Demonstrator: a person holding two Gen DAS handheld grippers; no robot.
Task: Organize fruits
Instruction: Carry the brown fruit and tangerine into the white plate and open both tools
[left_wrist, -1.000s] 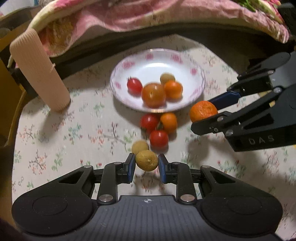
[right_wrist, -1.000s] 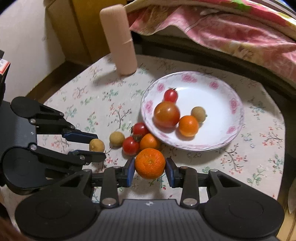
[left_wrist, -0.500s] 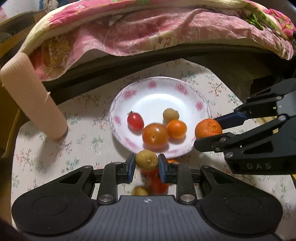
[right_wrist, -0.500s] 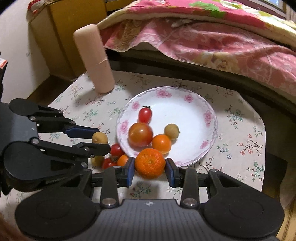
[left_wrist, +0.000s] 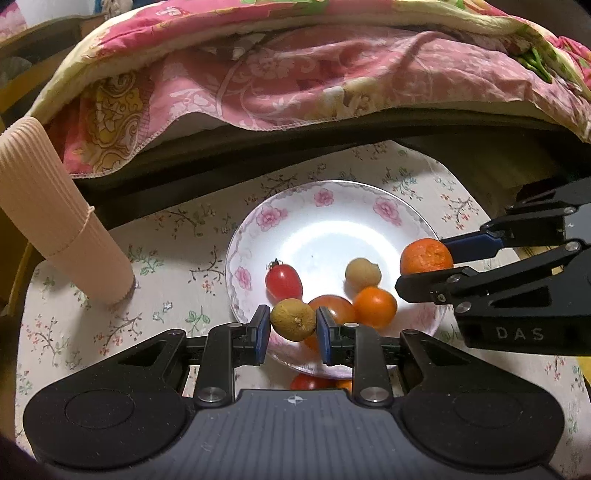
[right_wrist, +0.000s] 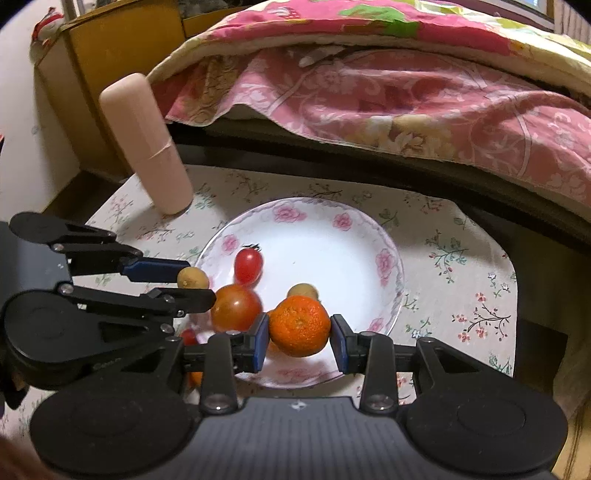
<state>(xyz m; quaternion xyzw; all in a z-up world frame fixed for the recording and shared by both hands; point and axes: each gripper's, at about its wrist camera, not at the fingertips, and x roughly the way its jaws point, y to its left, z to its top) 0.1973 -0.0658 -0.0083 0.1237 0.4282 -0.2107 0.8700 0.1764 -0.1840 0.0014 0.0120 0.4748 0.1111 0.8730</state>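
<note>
- Fruits: left gripper (left_wrist: 292, 325) fingers clamp a small yellow-brown fruit (left_wrist: 293, 319), lower centre, over plate (left_wrist: 332, 192) rim.
- Right gripper (right_wrist: 299, 334) fingers clamp a mandarin (right_wrist: 299, 325) over plate's near edge.

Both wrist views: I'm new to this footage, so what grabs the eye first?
The two black tongs, each clamped on a fruit above the flowered plate: the left tongs hold a yellow-brown fruit, the right tongs a bumpy orange mandarin. Behind the table hangs a pink floral quilt.
</note>
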